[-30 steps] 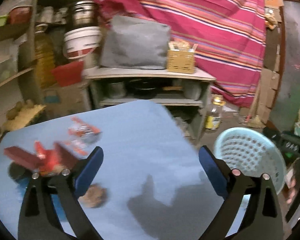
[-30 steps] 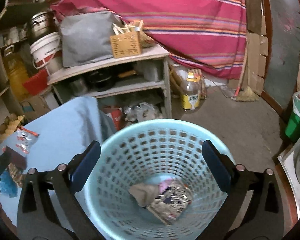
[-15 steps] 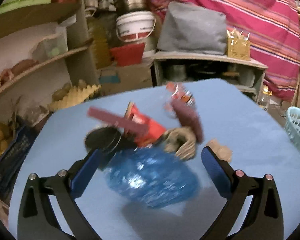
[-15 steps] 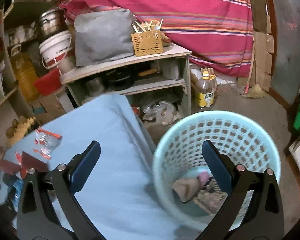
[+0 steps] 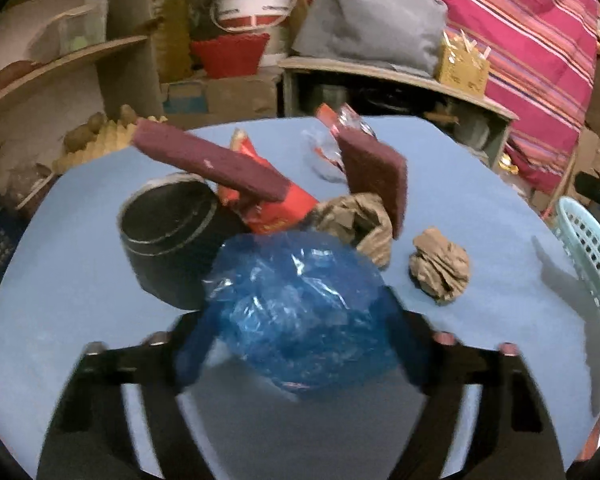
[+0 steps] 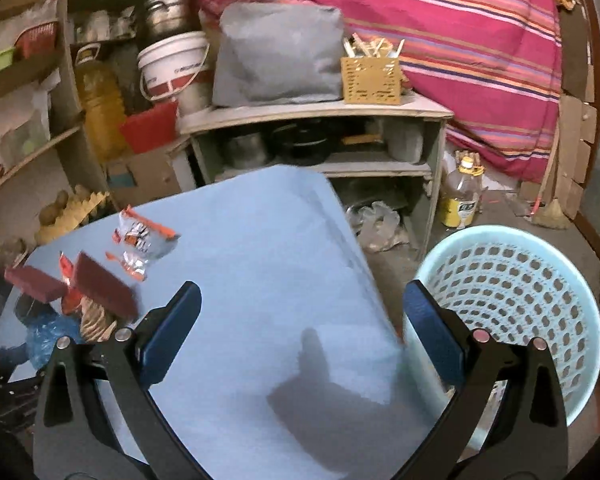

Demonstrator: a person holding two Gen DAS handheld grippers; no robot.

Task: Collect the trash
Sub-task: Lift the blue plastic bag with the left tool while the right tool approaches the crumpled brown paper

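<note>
Straddling the crumpled blue plastic bag, the left gripper had its jaws spread against the bag's sides; whether they pinched it could not be told. Ahead to its left lay a black tin, ahead to its right a brown paper wad, both on the counter. The right gripper stood wide open and empty, with the pale blue basket just right of it.
</note>
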